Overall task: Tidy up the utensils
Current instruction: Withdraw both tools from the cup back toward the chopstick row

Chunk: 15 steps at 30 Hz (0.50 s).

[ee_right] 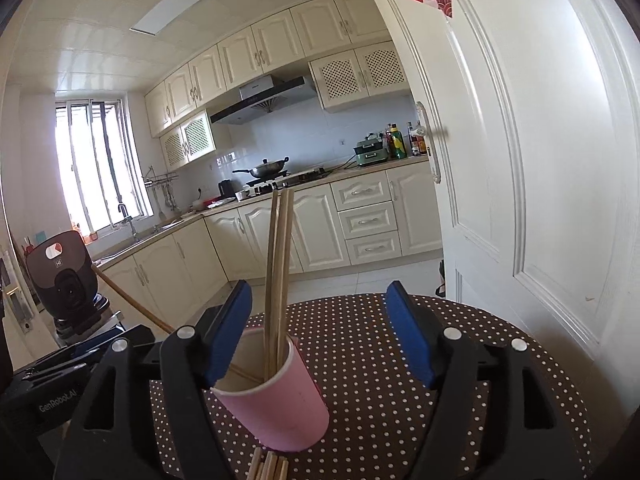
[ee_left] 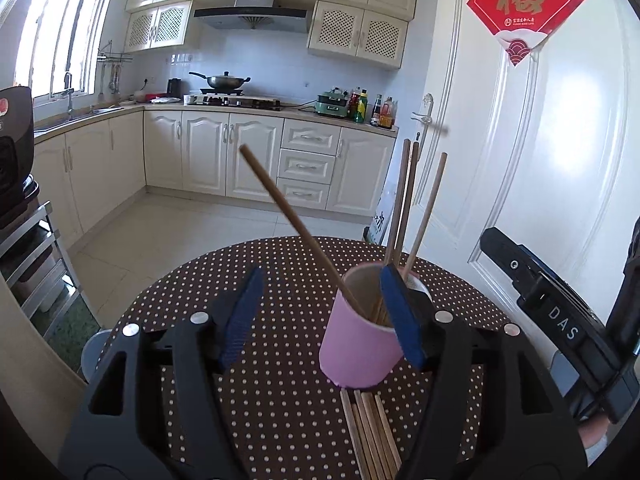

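A pink cup [ee_right: 276,396] holding upright chopsticks [ee_right: 278,280] stands on the polka-dot table [ee_right: 400,380], between the right tool's [ee_right: 320,344] spread, empty fingers; loose chopsticks [ee_right: 270,466] lie near the table's near edge.

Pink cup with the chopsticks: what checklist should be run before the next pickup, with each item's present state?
1. Pink cup upright on the dotted table: ok.
2. Chopsticks in the cup stand inside, one leaning chopstick tilts far left: ok, though it may tip.
3. Left gripper open and empty: ok.
4. Right gripper open and empty: ok.
5. Loose chopsticks lie on the table before the cup, not yet put away: not ok.
6. Left gripper's right finger clear of the cup rim: cannot tell.
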### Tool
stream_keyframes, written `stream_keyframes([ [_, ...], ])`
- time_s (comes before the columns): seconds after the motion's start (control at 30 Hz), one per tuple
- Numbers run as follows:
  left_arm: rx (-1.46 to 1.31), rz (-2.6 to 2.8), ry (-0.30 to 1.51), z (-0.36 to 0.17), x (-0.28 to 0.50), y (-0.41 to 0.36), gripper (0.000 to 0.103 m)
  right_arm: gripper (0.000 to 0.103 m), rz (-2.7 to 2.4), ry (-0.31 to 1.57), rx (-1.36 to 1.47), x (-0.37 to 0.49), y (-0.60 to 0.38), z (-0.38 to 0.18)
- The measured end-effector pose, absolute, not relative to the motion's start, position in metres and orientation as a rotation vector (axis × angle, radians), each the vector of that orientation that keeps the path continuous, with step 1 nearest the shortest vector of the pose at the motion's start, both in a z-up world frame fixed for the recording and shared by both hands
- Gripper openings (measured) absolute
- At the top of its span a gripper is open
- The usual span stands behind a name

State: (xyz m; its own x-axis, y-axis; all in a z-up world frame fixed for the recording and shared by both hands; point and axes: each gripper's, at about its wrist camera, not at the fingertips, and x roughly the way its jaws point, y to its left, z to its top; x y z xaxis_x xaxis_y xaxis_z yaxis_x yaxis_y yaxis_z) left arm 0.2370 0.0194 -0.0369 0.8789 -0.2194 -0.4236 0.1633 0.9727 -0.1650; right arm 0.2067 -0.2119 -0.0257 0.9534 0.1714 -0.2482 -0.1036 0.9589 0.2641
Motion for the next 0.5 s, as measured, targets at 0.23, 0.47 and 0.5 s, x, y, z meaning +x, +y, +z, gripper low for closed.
stream_keyframes([
  [0.23, -0.088, -0.166, 0.502, -0.05, 0.229, 0.018, 0.065, 0.071, 0.122, 0.311, 0.252, 0.193, -0.219, -0.034],
  [0.47, -0.072, -0.141, 0.54, -0.062, 0.22, 0.019, 0.071, 0.079, 0.1, 0.387, 0.211, 0.185, -0.221, -0.047],
  [0.5, -0.068, -0.133, 0.546, -0.064, 0.219, 0.019, 0.072, 0.079, 0.098, 0.397, 0.207, 0.185, -0.221, -0.049],
])
